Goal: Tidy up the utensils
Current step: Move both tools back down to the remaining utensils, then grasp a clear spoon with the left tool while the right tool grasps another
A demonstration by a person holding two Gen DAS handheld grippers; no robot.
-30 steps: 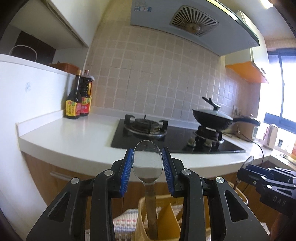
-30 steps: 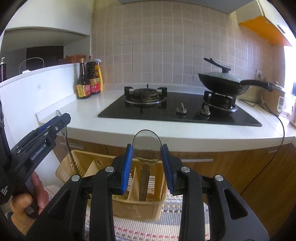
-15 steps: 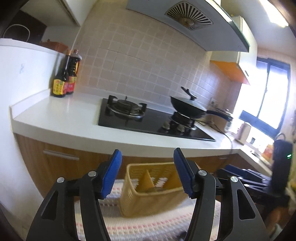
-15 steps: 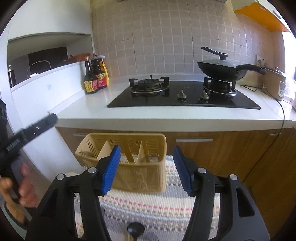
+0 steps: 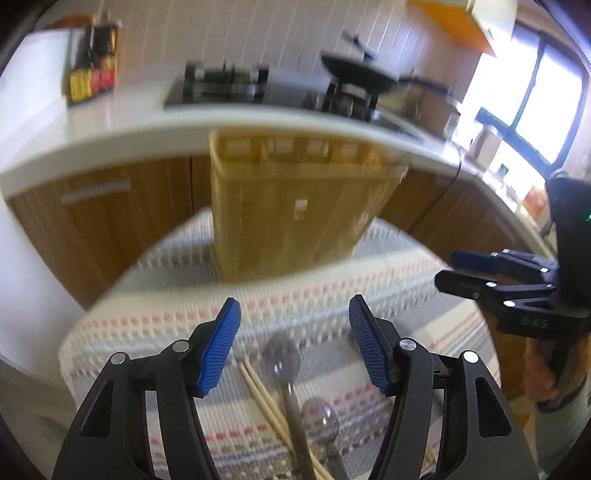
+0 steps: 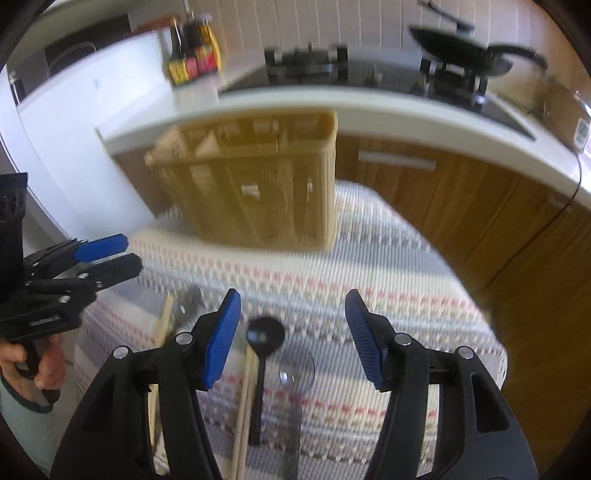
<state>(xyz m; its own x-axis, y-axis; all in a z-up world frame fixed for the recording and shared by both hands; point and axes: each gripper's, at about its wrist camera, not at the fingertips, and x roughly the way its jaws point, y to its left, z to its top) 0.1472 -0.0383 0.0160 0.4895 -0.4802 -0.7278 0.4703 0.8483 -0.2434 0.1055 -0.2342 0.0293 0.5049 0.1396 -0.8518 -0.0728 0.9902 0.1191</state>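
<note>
With both claws hanging wide and empty over the striped cloth [image 6: 406,280], the risk is a muddled grab. Under the left claw [image 5: 293,350] chopsticks [image 5: 266,398] lie touching two metal spoons [image 5: 291,391]; under the right claw [image 6: 291,343] a black spoon [image 6: 264,343] sits beside another chopstick [image 6: 245,402]. Pinch two together and one could slip short of the yellow basket [image 6: 258,192] standing beyond.

Ahead of the gripper runs a white countertop [image 6: 369,107] over wood-fronted cabinets [image 6: 424,192] — a black hob [image 6: 332,74] set into it, pale tiled wall [image 6: 314,22] behind. Far right, a bright window [image 5: 535,92] — daylight streams in.
</note>
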